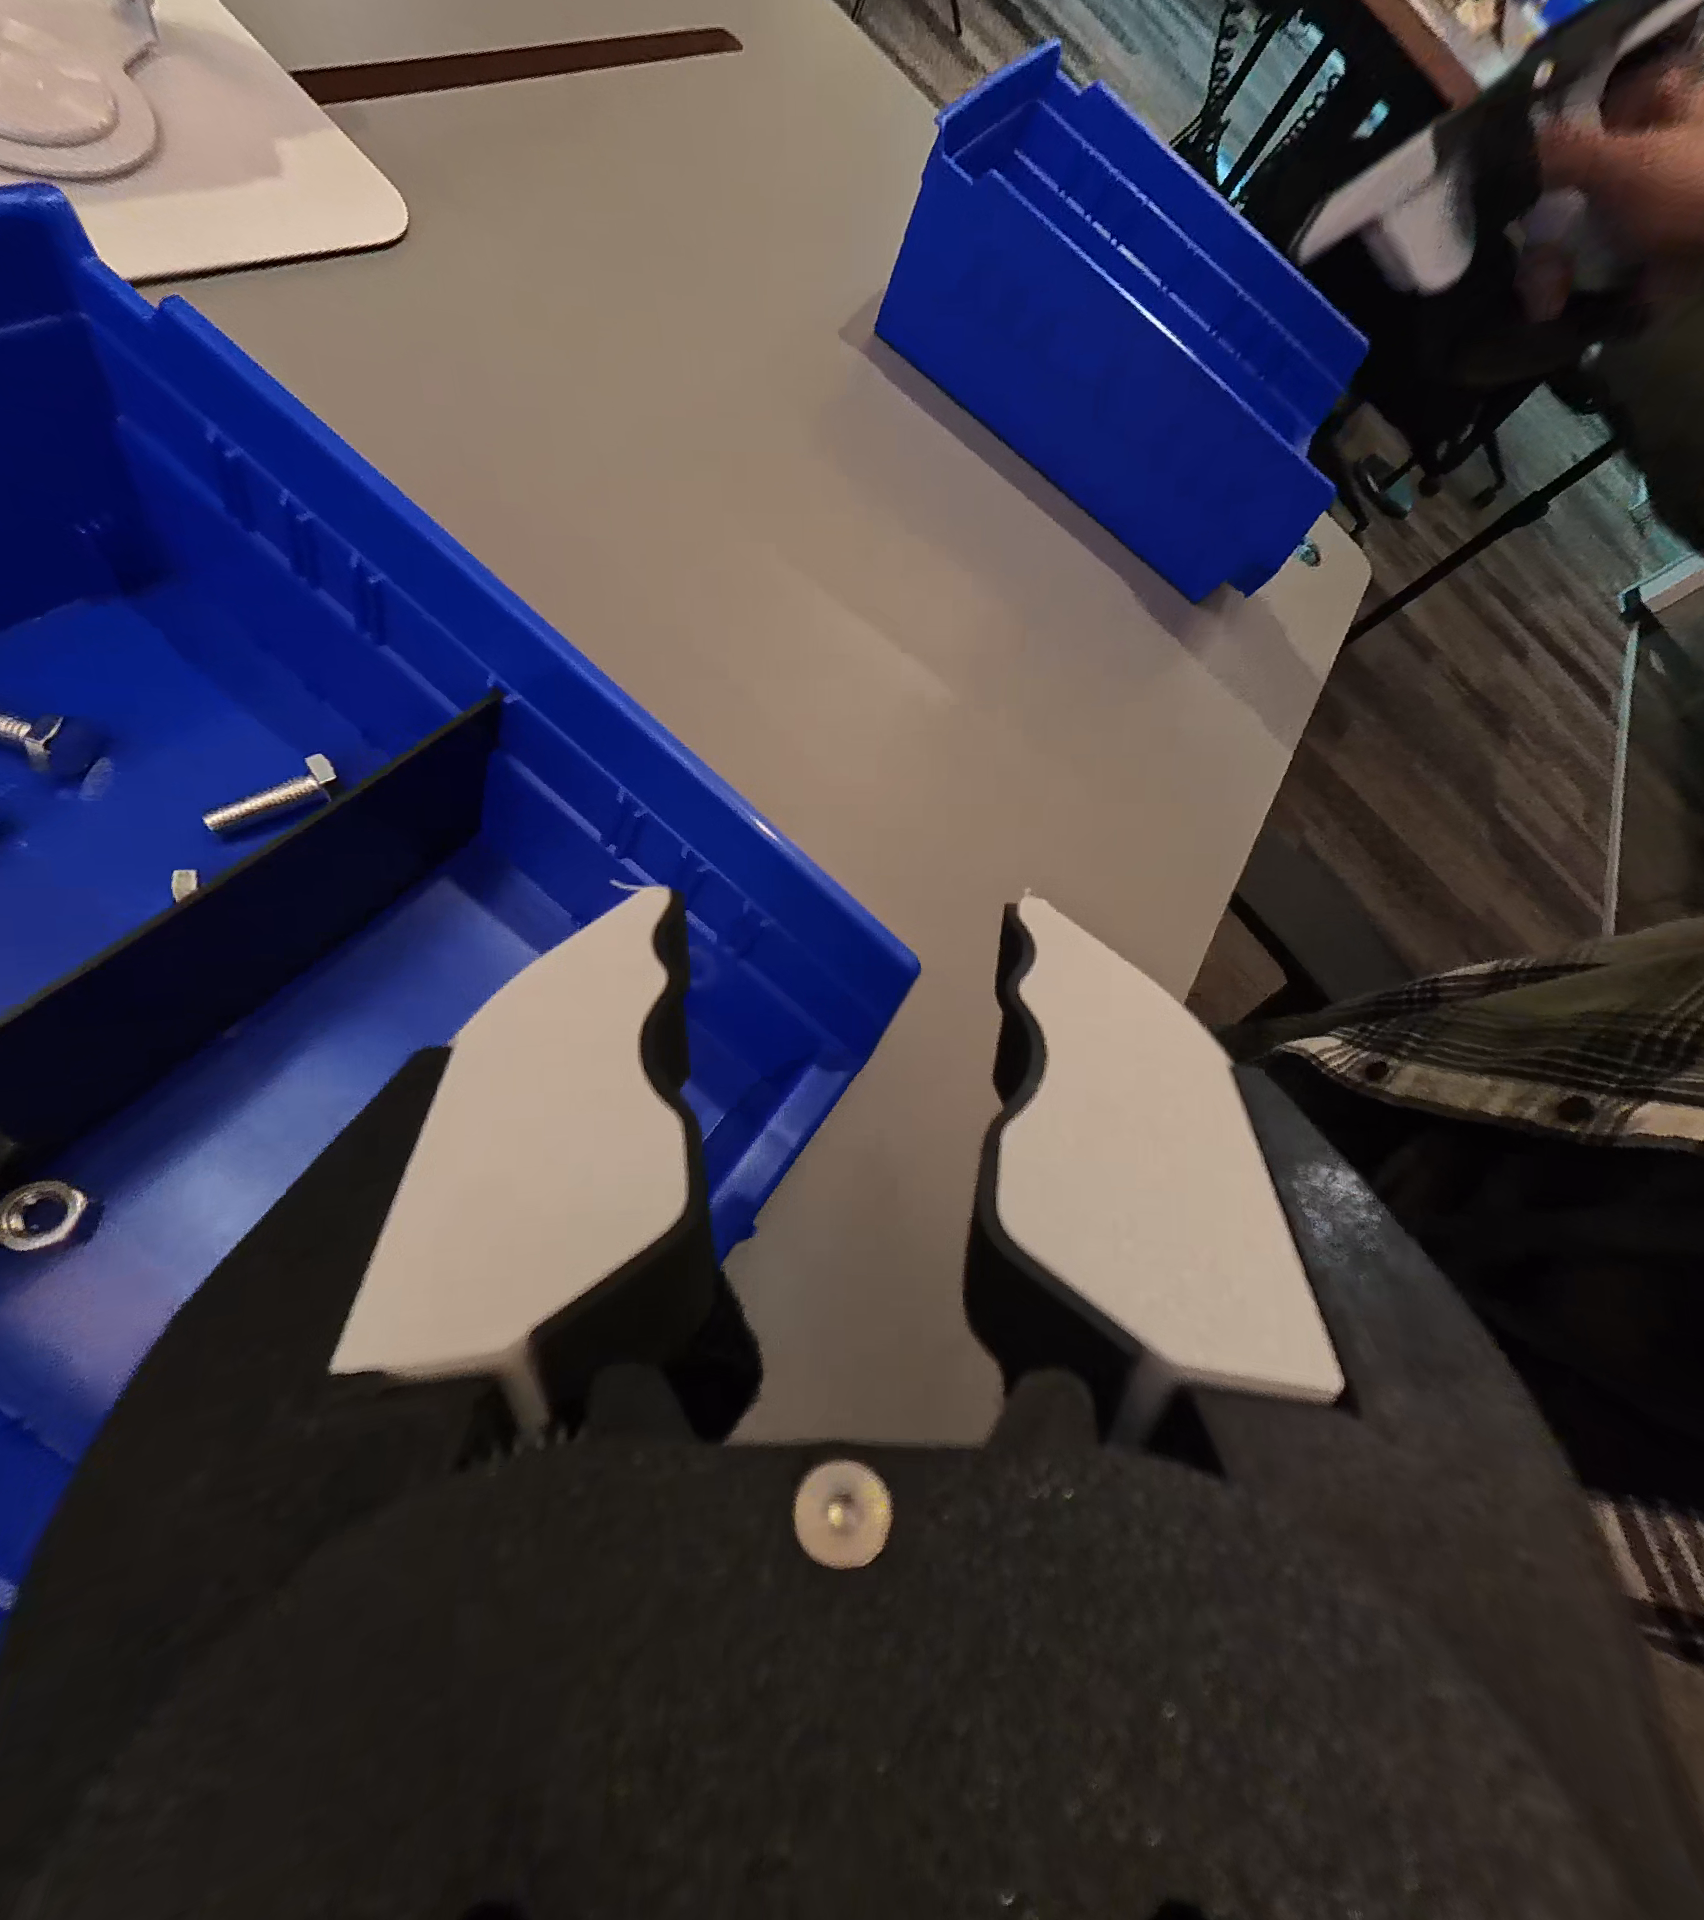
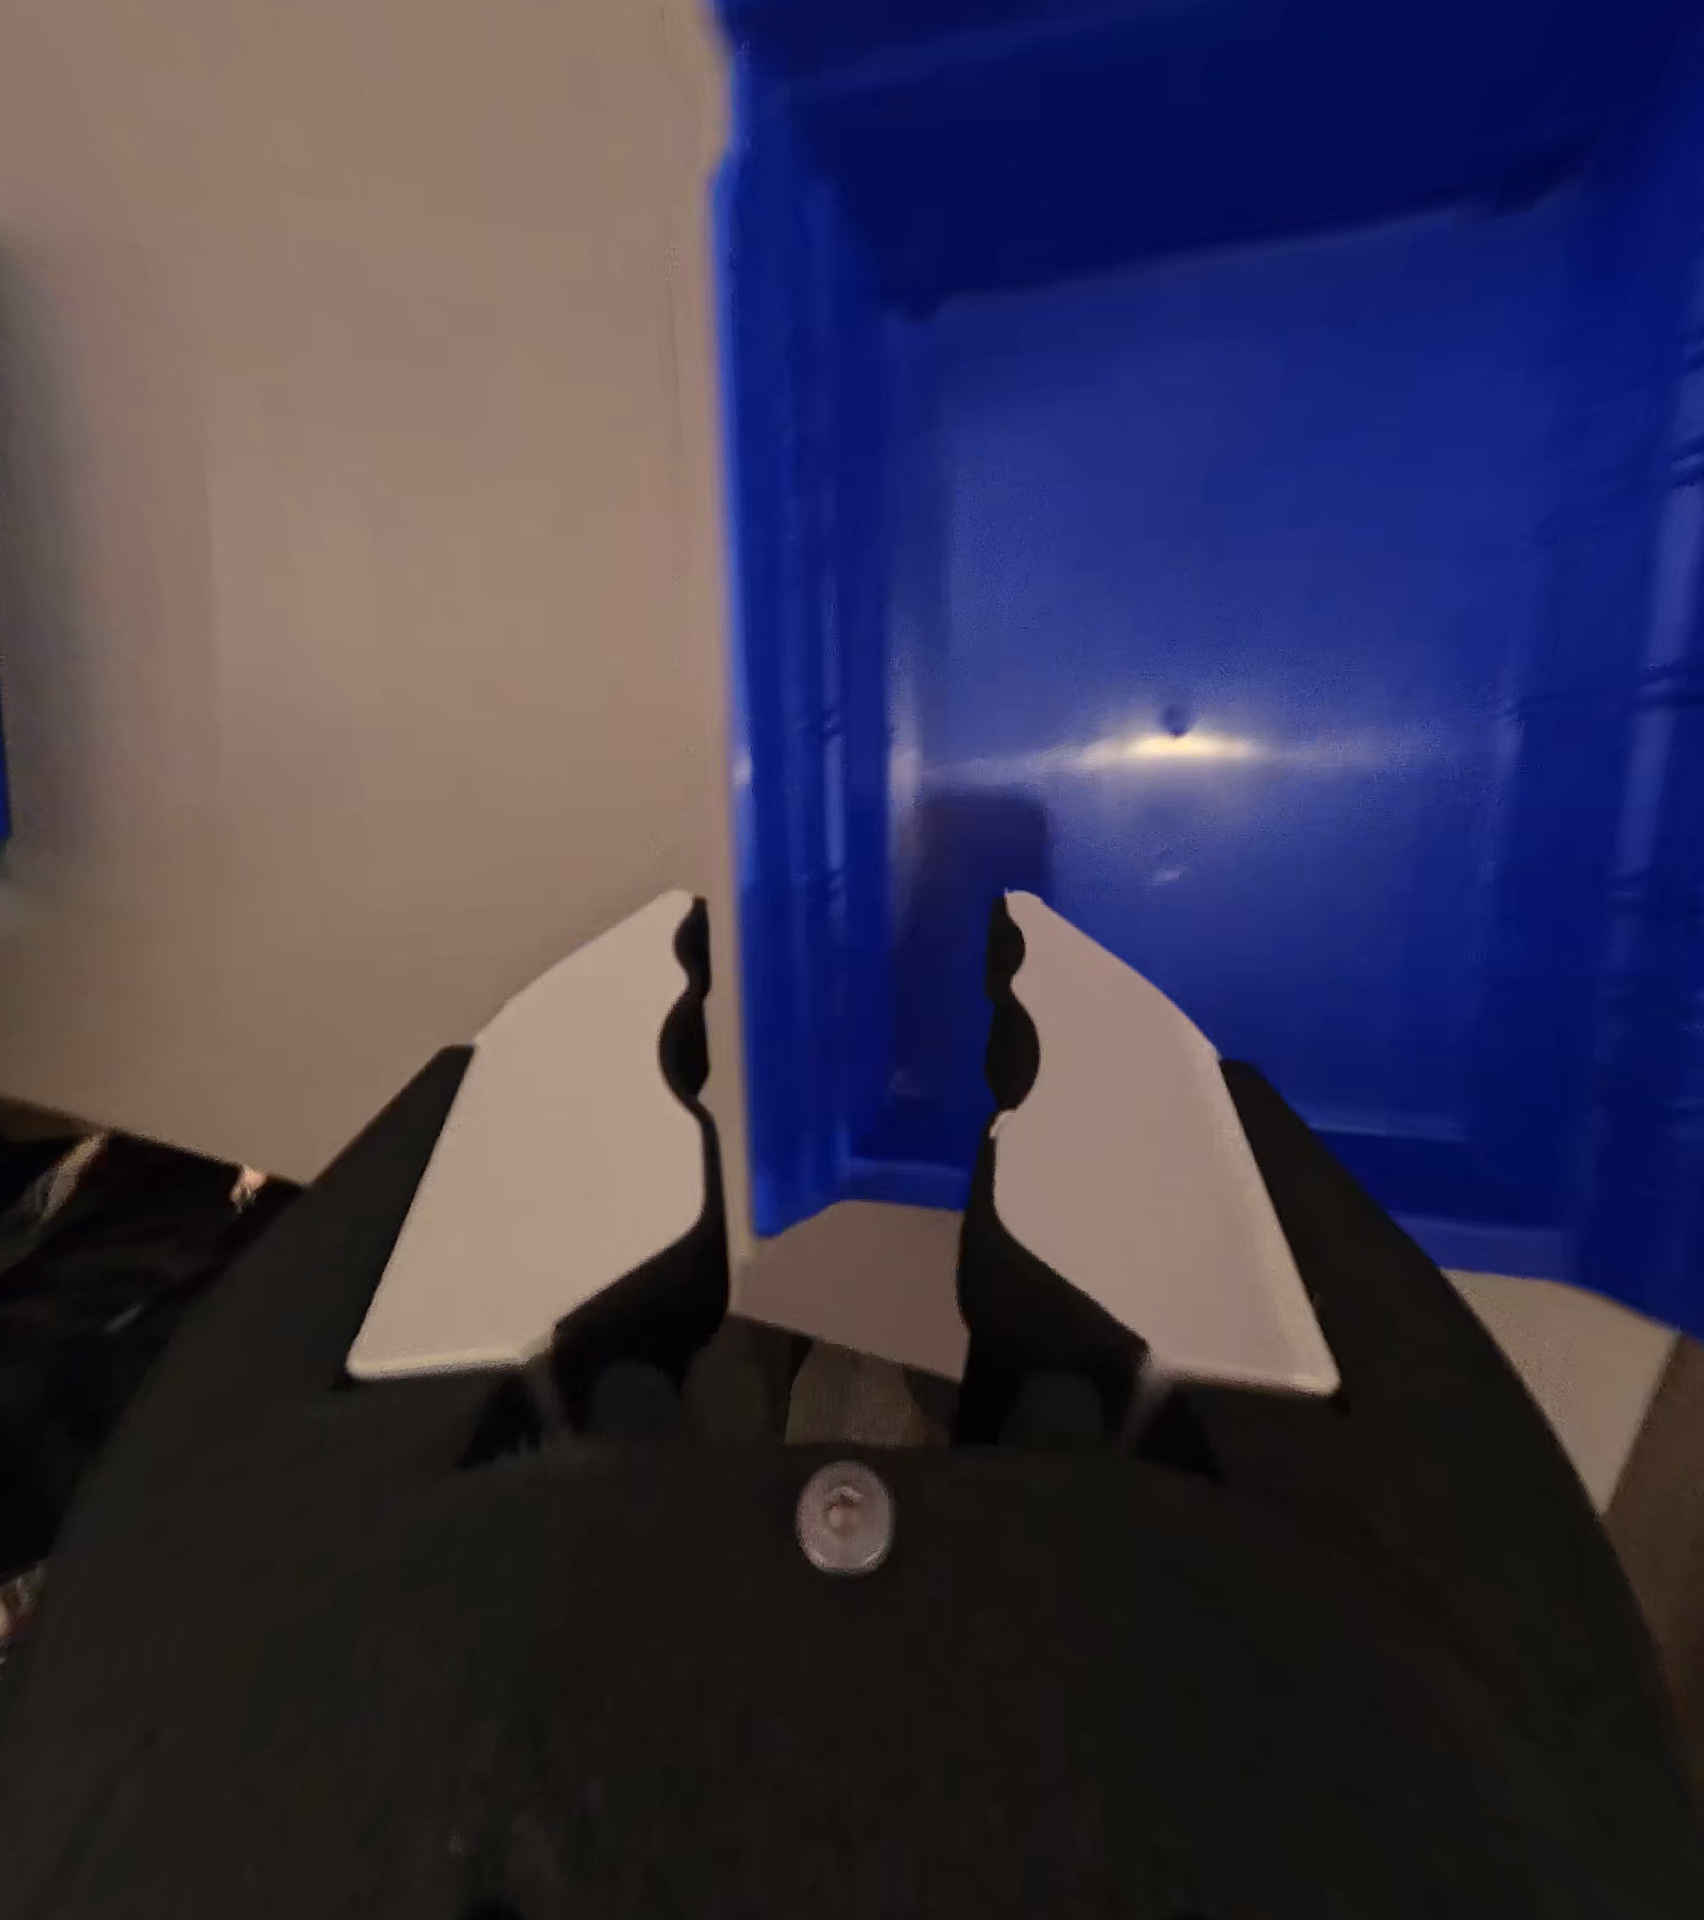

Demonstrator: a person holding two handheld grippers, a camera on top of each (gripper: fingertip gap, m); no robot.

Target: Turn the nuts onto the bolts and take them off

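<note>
Hex bolts (image 1: 271, 805) loose in far compartment of divided blue bin (image 1: 796, 914) at table's left edge; hex nut (image 1: 41, 1214) near side of black divider (image 1: 204, 935). Left gripper (image 1: 840, 914) and right gripper (image 2: 846, 914) both spread, holding nothing. Likely small, stiff, slick steel: best pinched across nut flats, bolt by its head.

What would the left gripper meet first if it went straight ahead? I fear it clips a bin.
Probably only bare grey table: the left gripper points between the divided bin and the smaller bin. Depth is uncertain.
</note>
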